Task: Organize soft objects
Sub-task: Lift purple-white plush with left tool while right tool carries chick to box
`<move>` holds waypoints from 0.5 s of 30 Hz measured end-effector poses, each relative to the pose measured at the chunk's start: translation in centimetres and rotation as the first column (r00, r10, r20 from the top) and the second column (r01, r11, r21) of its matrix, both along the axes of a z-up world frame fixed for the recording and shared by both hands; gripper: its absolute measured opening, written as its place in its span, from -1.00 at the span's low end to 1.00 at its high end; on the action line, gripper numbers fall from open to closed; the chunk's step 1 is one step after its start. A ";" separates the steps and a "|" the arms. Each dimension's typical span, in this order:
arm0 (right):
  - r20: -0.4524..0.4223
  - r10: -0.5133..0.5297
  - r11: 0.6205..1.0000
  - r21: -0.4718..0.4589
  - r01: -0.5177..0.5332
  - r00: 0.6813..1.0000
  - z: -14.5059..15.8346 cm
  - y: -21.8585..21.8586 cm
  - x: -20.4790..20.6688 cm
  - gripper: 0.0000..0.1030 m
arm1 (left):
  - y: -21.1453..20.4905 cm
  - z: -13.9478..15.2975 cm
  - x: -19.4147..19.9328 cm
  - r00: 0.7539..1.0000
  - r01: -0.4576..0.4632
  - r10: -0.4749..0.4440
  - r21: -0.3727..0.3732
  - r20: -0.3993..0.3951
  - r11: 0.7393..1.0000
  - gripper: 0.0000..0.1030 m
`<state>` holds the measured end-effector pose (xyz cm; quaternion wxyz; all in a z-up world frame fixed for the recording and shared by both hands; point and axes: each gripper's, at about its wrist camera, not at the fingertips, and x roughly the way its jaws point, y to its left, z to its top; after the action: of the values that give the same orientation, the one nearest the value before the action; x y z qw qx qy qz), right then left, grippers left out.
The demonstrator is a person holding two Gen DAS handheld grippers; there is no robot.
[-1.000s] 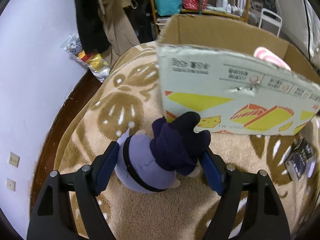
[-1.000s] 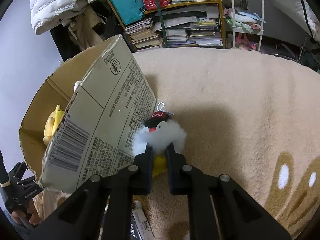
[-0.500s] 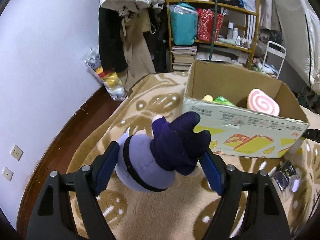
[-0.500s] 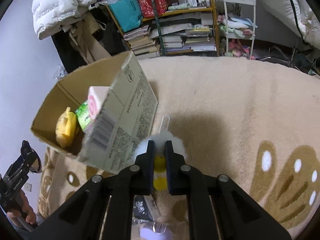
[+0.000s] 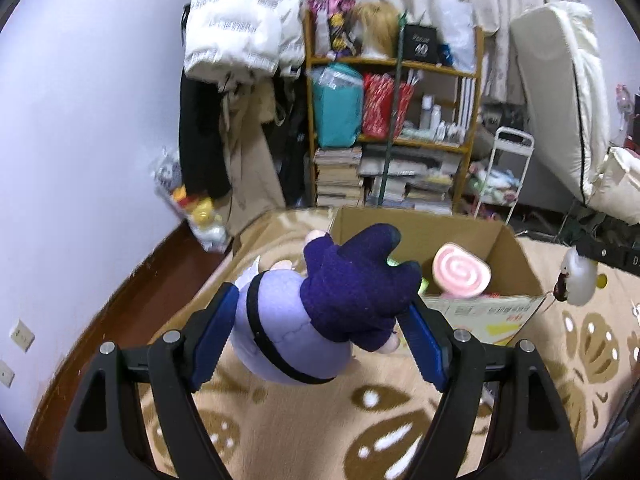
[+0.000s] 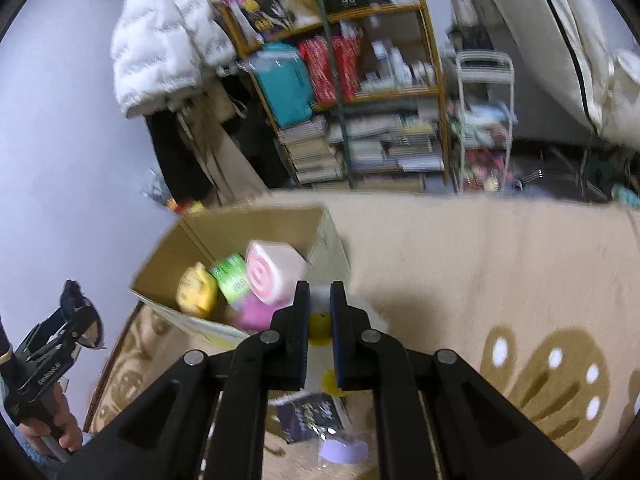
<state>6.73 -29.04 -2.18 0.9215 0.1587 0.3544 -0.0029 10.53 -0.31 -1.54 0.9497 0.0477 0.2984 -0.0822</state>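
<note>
On the patterned blanket (image 5: 304,432) the cardboard box (image 5: 496,240) already holds several soft toys; left gripper (image 5: 320,332) clasps a purple plush (image 5: 312,320), right gripper (image 6: 319,320) pinches a white plush (image 5: 578,276), neither yet boxed

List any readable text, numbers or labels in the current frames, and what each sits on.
"40" on the black box on the top shelf, seen in both views; the small print above it is too small to read.
Printing on the cardboard box front: too blurred to read.
Lettering on the other claw's body, right wrist view: blurred, unreadable.
Red bag, book spines, dark packet on the blanket: nothing legible.
</note>
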 end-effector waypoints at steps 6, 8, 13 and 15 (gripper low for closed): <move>0.069 0.045 0.998 -0.047 -0.042 0.997 2.9 1.8 0.8 -0.80 | -1.9 0.7 0.9 0.998 0.047 -0.048 0.032 0.038 0.998 0.53; 0.098 0.066 0.997 -0.057 -0.061 0.993 3.9 2.5 1.3 -0.80 | -2.9 0.8 1.5 0.997 0.065 -0.067 0.038 0.044 0.997 0.53; 0.162 0.126 0.992 -0.050 -0.119 0.979 5.7 4.0 2.7 -0.80 | -4.5 0.7 2.9 0.990 0.133 -0.136 0.065 0.045 0.989 0.53; 0.170 0.145 0.989 -0.045 -0.140 0.975 5.8 4.7 3.3 -0.80 | -4.9 0.5 3.7 0.985 0.162 -0.166 0.079 0.038 0.984 0.53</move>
<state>10.01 -24.38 3.67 0.9490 0.1175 0.2836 0.0712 14.23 -5.22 -1.04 0.9436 0.1097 0.2751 -0.1478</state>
